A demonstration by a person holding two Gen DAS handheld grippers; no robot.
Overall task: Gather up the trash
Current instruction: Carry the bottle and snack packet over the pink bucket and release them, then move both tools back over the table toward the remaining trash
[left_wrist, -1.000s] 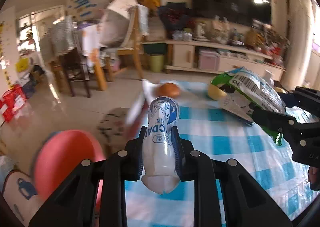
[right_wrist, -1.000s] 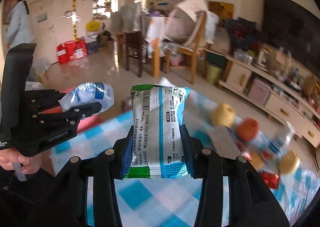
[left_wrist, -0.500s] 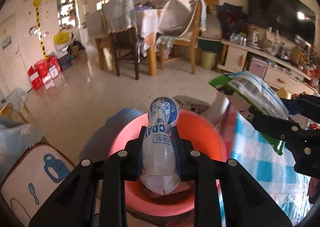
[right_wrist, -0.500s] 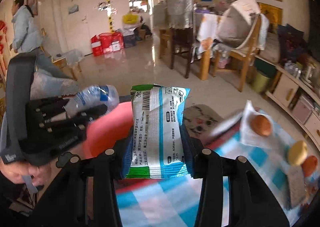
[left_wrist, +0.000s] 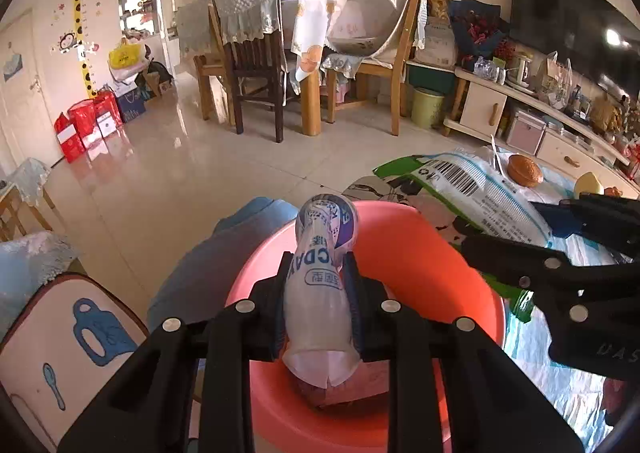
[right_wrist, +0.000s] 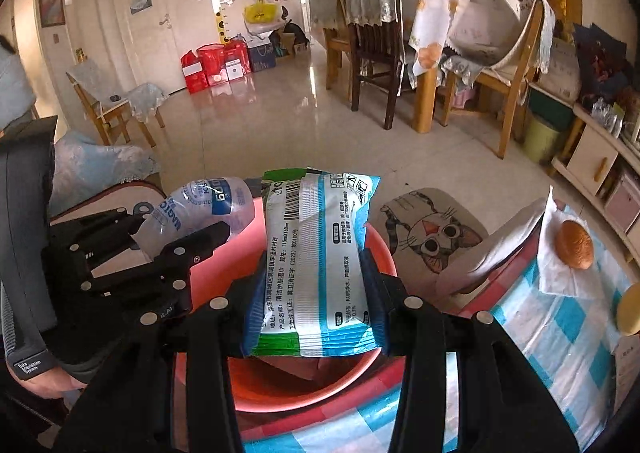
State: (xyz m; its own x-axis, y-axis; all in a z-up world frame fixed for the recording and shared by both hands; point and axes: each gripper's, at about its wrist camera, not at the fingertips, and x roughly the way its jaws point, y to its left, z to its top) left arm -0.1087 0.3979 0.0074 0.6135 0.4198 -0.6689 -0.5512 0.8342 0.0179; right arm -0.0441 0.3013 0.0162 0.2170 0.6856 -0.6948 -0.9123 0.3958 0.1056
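My left gripper [left_wrist: 320, 273] is shut on a crushed clear plastic bottle [left_wrist: 322, 285] with a blue label, held over a coral-red plastic basin [left_wrist: 424, 253]. In the right wrist view that same bottle [right_wrist: 196, 209] and the left gripper [right_wrist: 192, 229] show at the left. My right gripper [right_wrist: 314, 277] is shut on a blue, white and green wet-wipe packet [right_wrist: 316, 261], also above the basin [right_wrist: 280, 385]. Some trash lies in the basin's bottom [right_wrist: 296, 367]. The packet [left_wrist: 480, 193] appears at the right of the left wrist view.
A table with a blue-checked cloth [right_wrist: 560, 333] lies to the right, with a bun on a napkin [right_wrist: 574, 239] and yellow fruit [right_wrist: 630, 309]. A cat-print stool [right_wrist: 432, 233] stands behind the basin. A cushioned seat [left_wrist: 60, 341] is at the left. Dining chairs [left_wrist: 256, 61] stand across the floor.
Both grippers swung left off the checked table and now hang over the red basin, lower than before. Bottle and packet stay gripped.
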